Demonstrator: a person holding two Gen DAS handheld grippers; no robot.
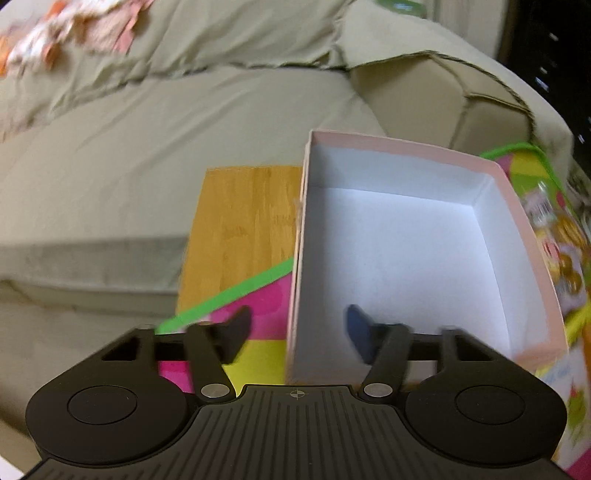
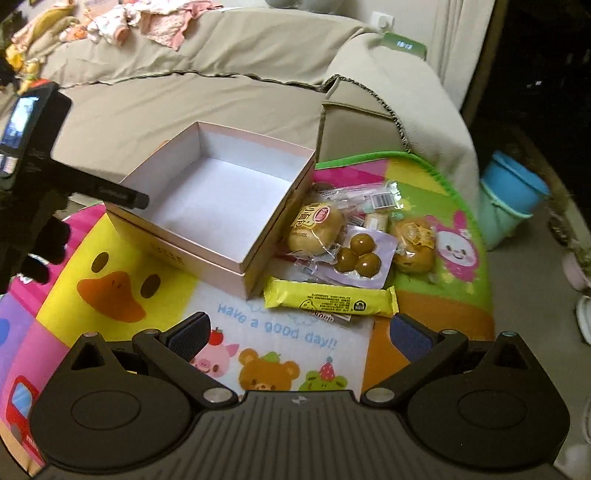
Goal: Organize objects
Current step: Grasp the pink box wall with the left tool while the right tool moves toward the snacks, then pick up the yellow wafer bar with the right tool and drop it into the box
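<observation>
One pink box (image 2: 218,206), two buns (image 2: 317,230), one yellow bar (image 2: 330,301); mat (image 2: 277,328) reads "Have a good day!!". Left gripper (image 1: 297,330) straddling the box wall, grip unclear; right gripper (image 2: 299,334) spread, empty.

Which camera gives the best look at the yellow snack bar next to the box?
The right wrist view. The yellow snack bar lies there whole and sharp on the play mat, just in front of the pink box. In the left wrist view the bar does not appear; that box fills the frame.

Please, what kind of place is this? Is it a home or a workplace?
Most likely a home living room. A sofa under a beige cover stands behind a colourful children's play mat on the floor, and small clothes lie on the sofa. Packaged snacks sit beside an open pink box.
</observation>
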